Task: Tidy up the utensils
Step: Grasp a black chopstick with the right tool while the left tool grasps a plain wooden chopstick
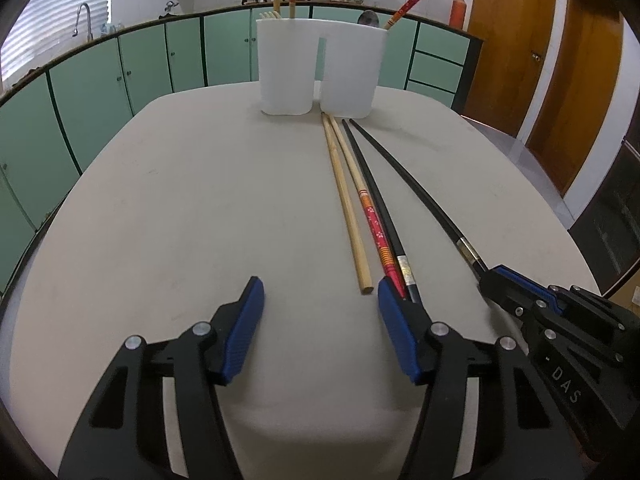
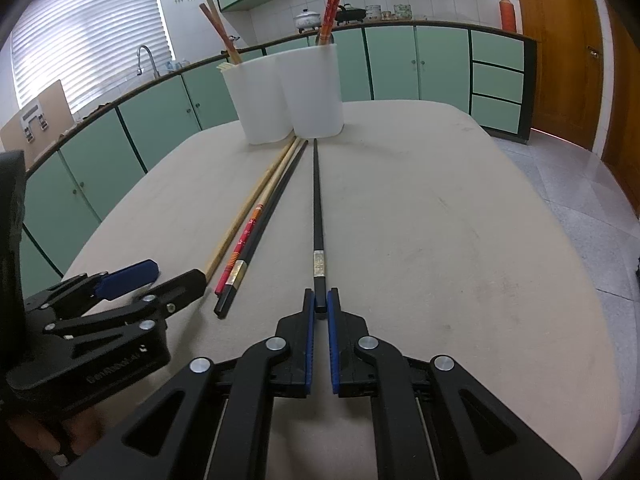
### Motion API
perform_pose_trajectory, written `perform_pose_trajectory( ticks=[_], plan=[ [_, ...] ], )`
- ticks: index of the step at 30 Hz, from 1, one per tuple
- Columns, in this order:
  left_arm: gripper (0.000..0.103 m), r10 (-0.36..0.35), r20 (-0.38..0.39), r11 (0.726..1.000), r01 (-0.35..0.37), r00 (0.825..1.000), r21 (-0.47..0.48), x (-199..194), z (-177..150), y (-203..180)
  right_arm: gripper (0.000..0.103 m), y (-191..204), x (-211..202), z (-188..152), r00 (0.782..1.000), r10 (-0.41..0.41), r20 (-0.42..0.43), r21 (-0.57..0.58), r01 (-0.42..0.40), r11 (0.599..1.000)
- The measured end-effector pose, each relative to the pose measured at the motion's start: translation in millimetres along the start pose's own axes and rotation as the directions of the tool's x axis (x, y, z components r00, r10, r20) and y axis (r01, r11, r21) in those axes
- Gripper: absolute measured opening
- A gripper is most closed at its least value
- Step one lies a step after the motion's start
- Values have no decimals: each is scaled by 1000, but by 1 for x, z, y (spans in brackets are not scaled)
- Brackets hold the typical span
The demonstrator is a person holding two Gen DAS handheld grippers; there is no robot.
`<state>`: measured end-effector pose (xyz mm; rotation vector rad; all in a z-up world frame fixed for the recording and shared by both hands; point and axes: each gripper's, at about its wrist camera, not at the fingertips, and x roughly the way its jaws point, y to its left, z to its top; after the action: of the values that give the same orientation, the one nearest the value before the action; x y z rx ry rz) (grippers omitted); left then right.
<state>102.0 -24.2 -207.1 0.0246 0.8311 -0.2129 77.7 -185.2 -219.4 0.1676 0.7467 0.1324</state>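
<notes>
Pinching the near end of one black chopstick between pressed-together jaws, the right gripper sits low over the beige bench. Just to its left, the left gripper has its jaws spread wide with nothing between them; its right finger lies just beside the ends of the loose sticks. White letters "DAS" can be read on the right gripper's body in the left wrist view; the lettering on the left gripper's body is too blurred to read.

Four chopsticks lie on the bench, all pointing toward the holder: one plain bamboo chopstick, one red patterned chopstick with a bamboo tip, a second black chopstick with a silver band, and the held one, set a little apart to the right.

At the far end stands a white twin-compartment utensil holder. Two sticks rise from each compartment, four in all, red-patterned in the right one.
</notes>
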Motion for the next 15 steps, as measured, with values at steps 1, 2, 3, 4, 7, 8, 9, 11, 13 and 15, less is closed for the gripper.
perform_pose_trajectory(
  ticks=[1, 2, 3, 4, 7, 8, 9, 11, 13, 15],
  plan=[
    [57, -2, 1, 1000, 2, 1000, -1, 0, 0, 0, 6, 0, 0, 0, 1000, 0, 1, 1, 0, 1000],
    [55, -1, 2, 1000, 1, 1000, -1, 1, 0, -1, 6, 0, 0, 0, 1000, 0, 2, 2, 0, 1000],
    [47, 2, 2, 1000, -2, 1000, 2, 1, 0, -2, 6, -1, -1, 0, 1000, 0, 3, 3, 0, 1000],
    [43, -1, 1, 1000, 1, 1000, 6, 2, 0, -3, 6, -1, -1, 0, 1000, 0, 7, 5, 0, 1000],
    [22, -19, 4, 1000, 19, 1000, 20, 2, 0, -6, 6, 0, -3, 0, 1000, 4, 22, 3, -4, 1000],
    [13, -25, 6, 999, 25, 1000, 27, 2, 0, -8, 6, 0, -4, 0, 1000, 3, 24, 1, -3, 1000],
    [6, -35, 7, 999, 34, 999, 30, 2, 0, -8, 6, 1, -5, -1, 1000, 3, 27, -1, -3, 1000],
    [5, -37, 11, 999, 37, 999, 25, 1, 0, -7, 6, 1, -7, -1, 1000, 3, 31, -1, -3, 1000],
    [5, -44, 22, 999, 44, 999, 4, -3, 1, -3, 6, 0, -9, 0, 999, 4, 38, 0, -4, 1000],
    [5, -45, 47, 999, 45, 998, 1, -10, 3, 0, 6, 0, -12, 1, 999, 4, 49, -2, -4, 1000]
  ],
)
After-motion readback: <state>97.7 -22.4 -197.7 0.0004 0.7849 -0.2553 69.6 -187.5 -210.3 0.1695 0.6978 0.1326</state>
